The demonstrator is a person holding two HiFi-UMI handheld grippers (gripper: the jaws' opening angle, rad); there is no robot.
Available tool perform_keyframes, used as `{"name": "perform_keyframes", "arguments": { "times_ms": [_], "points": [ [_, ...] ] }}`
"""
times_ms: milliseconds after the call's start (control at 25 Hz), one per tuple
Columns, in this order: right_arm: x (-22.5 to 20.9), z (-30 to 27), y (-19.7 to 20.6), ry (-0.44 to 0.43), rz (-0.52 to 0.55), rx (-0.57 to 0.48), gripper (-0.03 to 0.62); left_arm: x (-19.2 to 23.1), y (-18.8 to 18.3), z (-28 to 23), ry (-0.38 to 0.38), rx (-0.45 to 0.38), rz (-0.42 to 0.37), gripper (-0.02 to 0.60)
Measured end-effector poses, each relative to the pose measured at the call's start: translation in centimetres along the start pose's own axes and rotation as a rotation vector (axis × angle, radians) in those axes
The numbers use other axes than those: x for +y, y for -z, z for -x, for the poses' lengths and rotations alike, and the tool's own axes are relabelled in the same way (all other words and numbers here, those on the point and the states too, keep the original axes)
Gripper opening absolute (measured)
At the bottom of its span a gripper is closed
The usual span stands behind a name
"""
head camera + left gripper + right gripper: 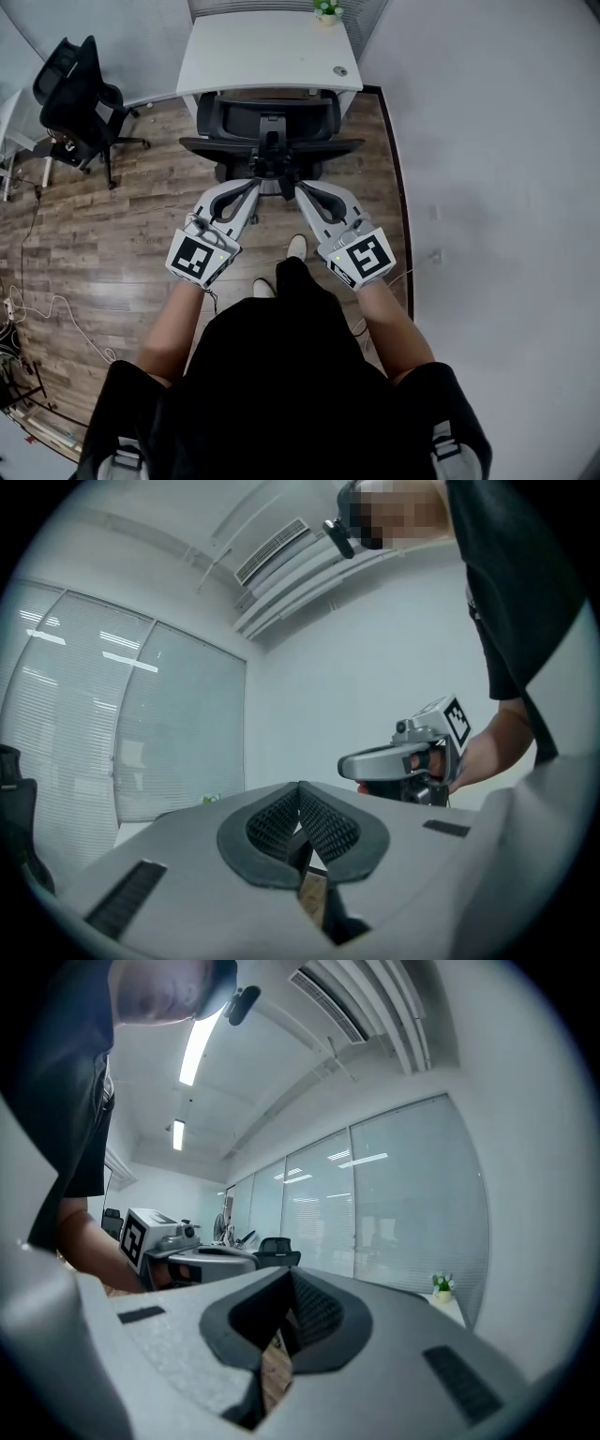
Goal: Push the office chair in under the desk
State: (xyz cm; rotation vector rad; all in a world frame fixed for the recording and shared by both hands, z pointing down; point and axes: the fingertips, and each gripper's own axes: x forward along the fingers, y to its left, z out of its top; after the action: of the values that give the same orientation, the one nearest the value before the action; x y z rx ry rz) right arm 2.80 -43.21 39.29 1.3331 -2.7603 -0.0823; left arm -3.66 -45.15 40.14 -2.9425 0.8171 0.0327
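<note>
Head view: the desk (234, 56) stands at the top centre, with a small plant (326, 11) on its far right corner and a white wall (487, 141) to the right. The chair (272, 127) is just below the desk in the frame. Its seat is partly beneath the desktop and its backrest faces the person. Both grippers reach in from below, side by side. The left gripper (255, 185) and the right gripper (300, 190) each have their jaws pressed together. Their tips are just beside the backrest's near edge; whether they touch it cannot be told. A second chair (75, 94) stands at the upper left on the wood floor (112, 234), well apart.

Left gripper view: the left gripper's (300, 789) jaws, at lower centre, meet tip to tip with nothing between them. The right gripper is at middle right, held in a hand (478, 757). Blinds (94, 724) fill the left side.

Right gripper view: the right gripper's (286, 1283) jaws, at lower centre, are also closed on nothing. The left gripper is at middle left. The plant is at lower right.
</note>
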Motion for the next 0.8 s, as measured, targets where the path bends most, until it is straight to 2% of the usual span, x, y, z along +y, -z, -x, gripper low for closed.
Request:
{"name": "perform_keyframes", "arguments": {
  "times_ms": [800],
  "points": [
    [0.75, -0.04, -0.08, 0.006, 0.006, 0.007, 0.003, -0.15, -0.67, 0.63, -0.002, -0.011, -0.027, -0.005]
  ]
}}
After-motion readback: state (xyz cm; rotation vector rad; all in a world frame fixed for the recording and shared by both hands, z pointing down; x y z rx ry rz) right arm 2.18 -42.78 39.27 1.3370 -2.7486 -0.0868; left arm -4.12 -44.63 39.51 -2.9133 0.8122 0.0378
